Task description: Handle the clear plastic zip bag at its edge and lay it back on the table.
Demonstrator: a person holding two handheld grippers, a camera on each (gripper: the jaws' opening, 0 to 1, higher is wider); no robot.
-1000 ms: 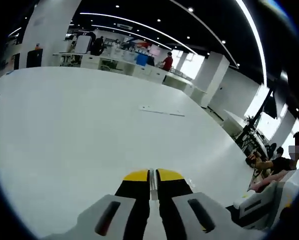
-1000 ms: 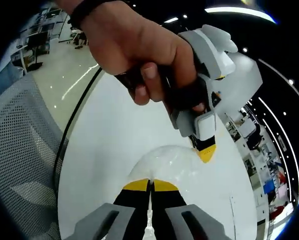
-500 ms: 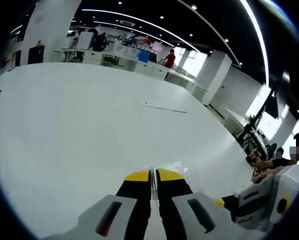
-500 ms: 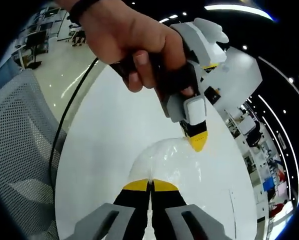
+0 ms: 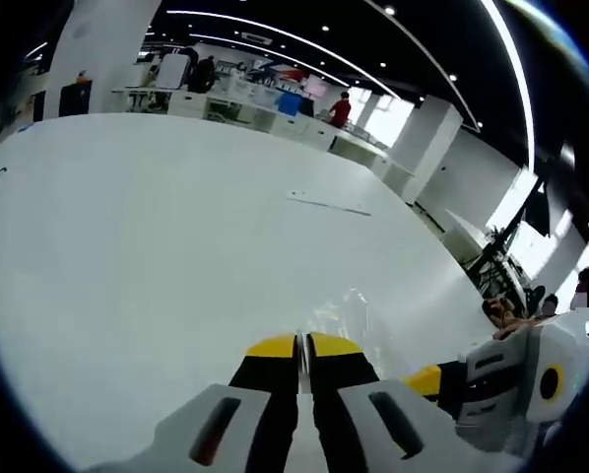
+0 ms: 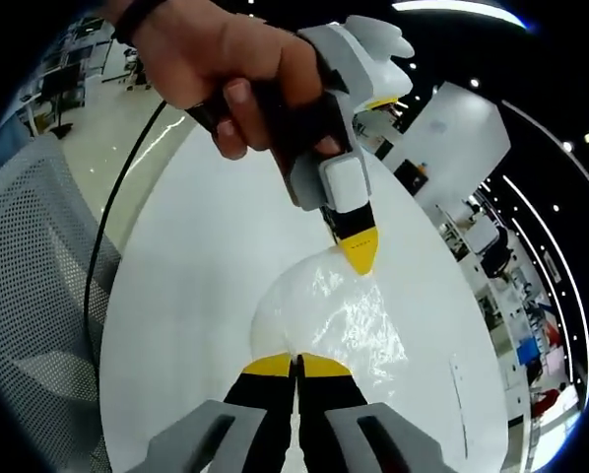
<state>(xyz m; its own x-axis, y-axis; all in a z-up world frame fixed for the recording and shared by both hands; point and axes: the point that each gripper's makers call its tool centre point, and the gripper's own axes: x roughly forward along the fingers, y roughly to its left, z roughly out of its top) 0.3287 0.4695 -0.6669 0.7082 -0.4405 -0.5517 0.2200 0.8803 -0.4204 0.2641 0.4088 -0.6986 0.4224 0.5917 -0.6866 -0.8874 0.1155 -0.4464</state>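
A broad, glossy white worktop (image 5: 157, 227) carries a clear, crinkled plastic zip bag (image 6: 349, 325) and, well apart from it, a thin flat pale strip (image 5: 327, 205) lying farther across.

The zip bag (image 6: 339, 320) lies on the table (image 6: 206, 266) between both grippers.

Glossy, crinkled clear plastic zip bag (image 6: 344, 320) on a smooth white table (image 6: 206, 266); grey mesh chair (image 6: 29, 296).
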